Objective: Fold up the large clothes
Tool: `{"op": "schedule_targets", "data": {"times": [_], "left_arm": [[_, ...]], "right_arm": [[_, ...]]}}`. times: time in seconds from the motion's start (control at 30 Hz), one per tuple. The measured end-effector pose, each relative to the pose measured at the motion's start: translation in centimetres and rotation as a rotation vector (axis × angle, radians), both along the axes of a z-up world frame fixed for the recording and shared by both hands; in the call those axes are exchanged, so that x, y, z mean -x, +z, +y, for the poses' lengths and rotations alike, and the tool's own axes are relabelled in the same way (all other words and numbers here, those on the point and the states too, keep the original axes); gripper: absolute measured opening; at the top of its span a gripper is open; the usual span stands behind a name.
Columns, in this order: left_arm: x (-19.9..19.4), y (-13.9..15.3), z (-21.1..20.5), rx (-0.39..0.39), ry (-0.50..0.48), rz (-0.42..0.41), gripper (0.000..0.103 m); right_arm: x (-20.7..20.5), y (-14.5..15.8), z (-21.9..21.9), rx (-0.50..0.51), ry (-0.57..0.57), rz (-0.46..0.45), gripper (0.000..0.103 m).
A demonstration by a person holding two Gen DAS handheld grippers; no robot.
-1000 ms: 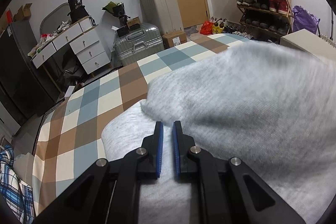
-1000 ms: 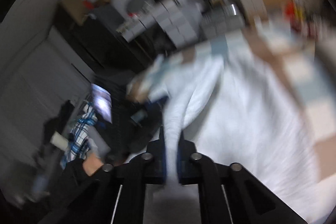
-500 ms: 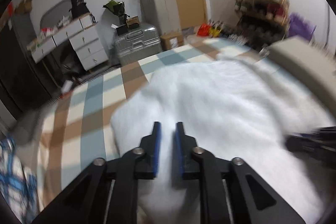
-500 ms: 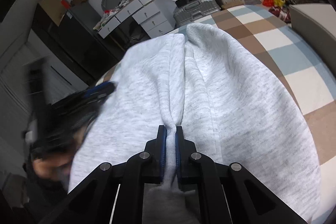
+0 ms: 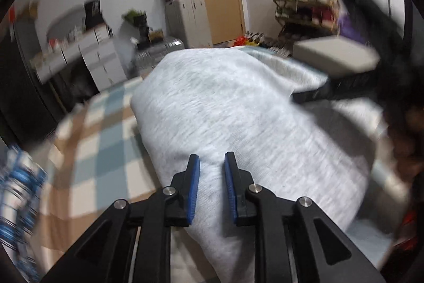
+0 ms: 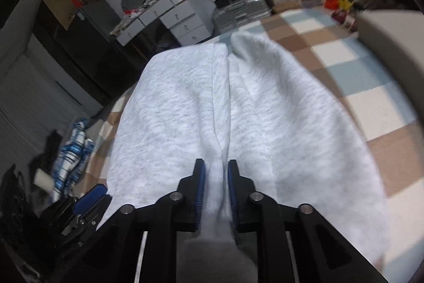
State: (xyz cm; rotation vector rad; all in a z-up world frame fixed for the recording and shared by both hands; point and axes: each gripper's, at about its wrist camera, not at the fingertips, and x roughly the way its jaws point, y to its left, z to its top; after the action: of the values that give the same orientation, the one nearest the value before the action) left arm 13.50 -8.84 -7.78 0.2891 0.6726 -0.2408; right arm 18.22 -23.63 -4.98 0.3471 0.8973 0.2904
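Grey sweatshirt lies in a doubled heap on the checked bed. My right gripper: jaws have just been opening, now parted, a ridge of knit between them, no longer pinched. My left gripper: jaws have opened a little, spread, cloth beneath, nothing gripped. Judgement: fabric is soft, limp, fairly bulky and non-slip, so it will sag; take hold at a hem or seam edge, not mid-panel.

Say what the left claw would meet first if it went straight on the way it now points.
The left claw points down over the grey garment on the checked bed cover. Going straight on, it would most likely meet that garment first; cloth already fills the gap between its parted jaws, though blur leaves the depth unclear.
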Motion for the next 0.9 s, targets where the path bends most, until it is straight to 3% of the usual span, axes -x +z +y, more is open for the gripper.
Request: {"op": "schedule_targets", "data": {"times": [0.07, 0.23, 0.33, 0.4, 0.47, 0.57, 0.63, 0.67, 0.7, 0.77, 0.8, 0.83, 0.87, 0.9], "left_arm": [[0.0, -0.4, -0.5, -0.027, 0.012, -0.025, 0.016], [-0.9, -0.4, 0.7, 0.074, 0.032, 0.003, 0.016], [-1.0, -0.3, 0.9, 0.093, 0.030, 0.012, 0.016], [-0.8, -0.3, 0.6, 0.096, 0.028, 0.013, 0.016], [-0.8, -0.3, 0.8, 0.121, 0.030, 0.023, 0.015], [-0.7, 0.2, 1.5, 0.169, 0.024, 0.068, 0.015], [-0.3, 1.5, 2.7, 0.262, -0.011, 0.142, 0.015], [0.2, 2.4, 3.4, 0.354, -0.070, 0.180, 0.015], [0.9, 3.0, 3.8, 0.405, -0.108, 0.180, 0.016], [2.2, 3.6, 3.5, 0.409, -0.139, 0.141, 0.027], [2.4, 3.0, 2.9, 0.378, -0.146, 0.147, 0.045], [2.0, 1.1, 1.8, 0.323, -0.160, 0.207, 0.049], [2.0, 0.0, 1.1, 0.291, -0.158, 0.210, 0.049], [2.7, -0.6, 0.5, 0.261, -0.165, 0.149, 0.052]], "right_arm": [[2.3, 2.7, 0.4, 0.087, -0.022, -0.090, 0.034], [5.0, 5.9, 0.7, 0.046, 0.108, -0.209, 0.043], [4.2, 3.9, 1.9, 0.038, 0.184, -0.158, 0.041], [3.1, 1.5, 2.6, 0.014, 0.230, -0.080, 0.028], [2.1, -0.5, 3.1, 0.036, 0.238, -0.036, 0.027], [2.5, -1.5, 3.2, 0.075, 0.280, -0.093, 0.027], [2.4, -1.4, 2.9, 0.059, 0.273, -0.067, 0.027], [2.4, -1.4, 2.8, 0.052, 0.271, -0.061, 0.027], [2.4, -1.4, 2.7, 0.050, 0.271, -0.061, 0.027], [2.3, -1.4, 2.4, 0.042, 0.271, -0.061, 0.027], [2.3, -1.4, 2.3, 0.035, 0.271, -0.060, 0.027], [2.3, -1.5, 2.5, 0.030, 0.271, -0.059, 0.027], [2.3, -1.5, 2.4, 0.022, 0.271, -0.058, 0.027], [2.2, -1.5, 2.3, 0.013, 0.272, -0.055, 0.027]]}}
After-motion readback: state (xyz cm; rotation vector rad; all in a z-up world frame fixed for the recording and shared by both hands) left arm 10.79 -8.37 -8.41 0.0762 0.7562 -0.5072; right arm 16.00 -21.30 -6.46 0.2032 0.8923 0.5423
